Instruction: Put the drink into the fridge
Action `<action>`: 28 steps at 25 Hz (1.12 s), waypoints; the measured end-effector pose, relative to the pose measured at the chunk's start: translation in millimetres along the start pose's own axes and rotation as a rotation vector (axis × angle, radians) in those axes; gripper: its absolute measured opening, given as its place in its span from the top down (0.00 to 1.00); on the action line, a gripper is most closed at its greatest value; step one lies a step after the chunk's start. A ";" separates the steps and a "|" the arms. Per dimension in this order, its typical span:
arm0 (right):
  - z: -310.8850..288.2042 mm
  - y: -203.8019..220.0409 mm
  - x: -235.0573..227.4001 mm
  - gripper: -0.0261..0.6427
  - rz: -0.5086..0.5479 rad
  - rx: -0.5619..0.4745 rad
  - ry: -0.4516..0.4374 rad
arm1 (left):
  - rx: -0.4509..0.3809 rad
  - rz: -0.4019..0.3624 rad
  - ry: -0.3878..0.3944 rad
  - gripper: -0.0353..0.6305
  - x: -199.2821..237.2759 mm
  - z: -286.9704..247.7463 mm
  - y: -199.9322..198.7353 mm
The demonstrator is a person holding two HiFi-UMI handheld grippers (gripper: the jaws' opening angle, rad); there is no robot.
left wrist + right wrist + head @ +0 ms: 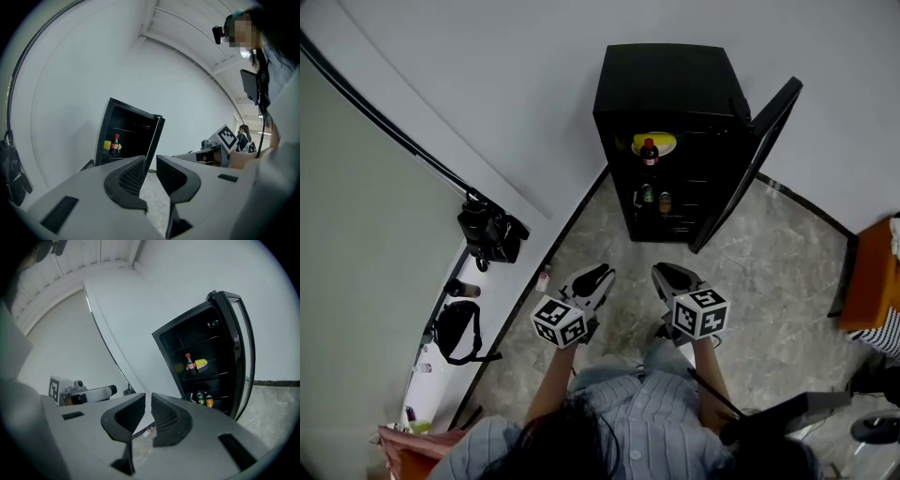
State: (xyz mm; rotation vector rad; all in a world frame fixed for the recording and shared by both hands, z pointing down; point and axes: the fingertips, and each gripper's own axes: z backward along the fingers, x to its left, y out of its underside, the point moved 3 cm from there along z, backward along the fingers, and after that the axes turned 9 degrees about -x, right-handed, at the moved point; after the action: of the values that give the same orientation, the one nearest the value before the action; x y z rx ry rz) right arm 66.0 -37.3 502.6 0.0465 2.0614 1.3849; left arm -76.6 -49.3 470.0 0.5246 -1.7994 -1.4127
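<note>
- The black compact fridge [666, 103] stands against the white wall with its black door [750, 159] swung wide open. If the door stays like this, the cold is lost. I judge that closing it is what remains.
- A hard push on the door could shake the shelves. The dark plastic drink bottle with red cap and red label [649, 152] is tall and stands upright near the front of the upper shelf, touching a yellow dish [664, 142], so it may tip over.
- The left tongs [592, 278] show a narrow gap with nothing in it. The right tongs [673, 277] are almost together, only a thin slit, also empty. Both are well apart from the fridge. Such narrow tips could slide off the smooth door edge.
- 2 small cans, 1 green [647, 194] and 1 orange [665, 202], stand on a lower shelf and could rattle too.
- Writing: the red bottle label looks like cola, but the letters are too small to read. The cubes on the tongs carry only black-and-white square markers. I can read no brand on the fridge.
</note>
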 end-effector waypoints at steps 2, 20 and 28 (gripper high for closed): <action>-3.7 8.1 15.4 0.89 0.004 0.002 -0.003 | 0.004 0.003 0.016 0.82 1.6 12.9 2.3; -8.4 106.4 185.7 0.89 0.050 0.022 0.012 | 0.047 -0.061 0.121 0.87 26.4 179.2 19.6; 11.3 125.8 221.5 0.89 0.070 0.003 0.033 | 0.033 -0.063 0.168 0.89 13.9 216.6 26.6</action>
State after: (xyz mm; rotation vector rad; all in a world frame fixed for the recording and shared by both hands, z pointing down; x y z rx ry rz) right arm -142.6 109.2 497.5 0.0984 2.1078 1.4334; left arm -249.5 84.1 481.2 0.7016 -1.6876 -1.3411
